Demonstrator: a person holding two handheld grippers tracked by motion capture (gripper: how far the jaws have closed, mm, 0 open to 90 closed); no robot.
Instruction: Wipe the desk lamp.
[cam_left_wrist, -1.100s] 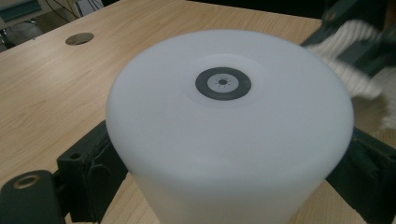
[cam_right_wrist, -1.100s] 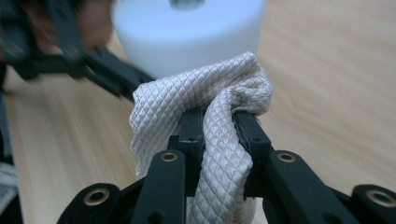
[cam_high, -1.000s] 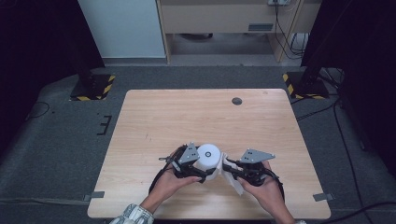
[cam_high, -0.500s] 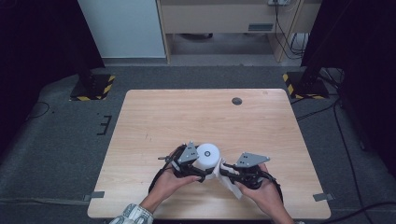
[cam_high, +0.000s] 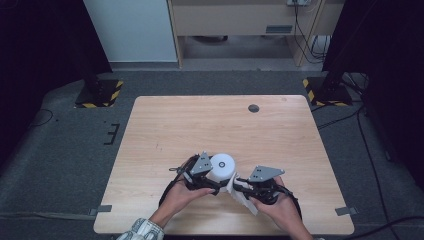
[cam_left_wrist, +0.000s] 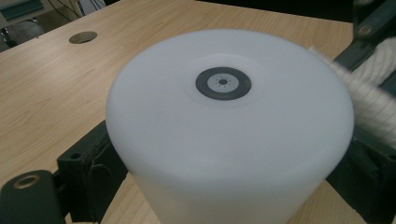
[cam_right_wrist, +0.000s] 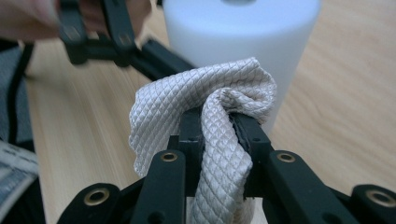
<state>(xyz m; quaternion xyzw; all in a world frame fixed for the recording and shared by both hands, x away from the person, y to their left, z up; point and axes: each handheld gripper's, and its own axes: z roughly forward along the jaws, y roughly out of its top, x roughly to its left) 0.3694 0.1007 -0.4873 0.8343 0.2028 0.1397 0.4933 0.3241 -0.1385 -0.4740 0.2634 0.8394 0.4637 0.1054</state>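
A white cylinder (cam_high: 222, 165) with a small dark ring on its top (cam_left_wrist: 223, 83) stands upright on the wooden table (cam_high: 200, 120) near the front edge. My left gripper (cam_high: 216, 178) is shut on its lower side, one black jaw on each flank (cam_left_wrist: 88, 163). My right gripper (cam_high: 241, 188) comes in from the right, shut on a bunched white quilted cloth (cam_right_wrist: 205, 112). The cloth (cam_high: 244, 197) rests against the cylinder's wall (cam_right_wrist: 243, 28). Its edge shows at the right of the left gripper view (cam_left_wrist: 373, 88).
A dark round grommet (cam_high: 253, 108) sits in the table's far right part. Black stands with yellow-black striped feet (cam_high: 97, 95) (cam_high: 325, 92) flank the table on the grey floor. The person's sleeve (cam_high: 142, 231) reaches in at the front edge.
My right gripper with the cloth has shifted slightly left, closer against the cylinder. The left gripper and the cylinder have stayed put.
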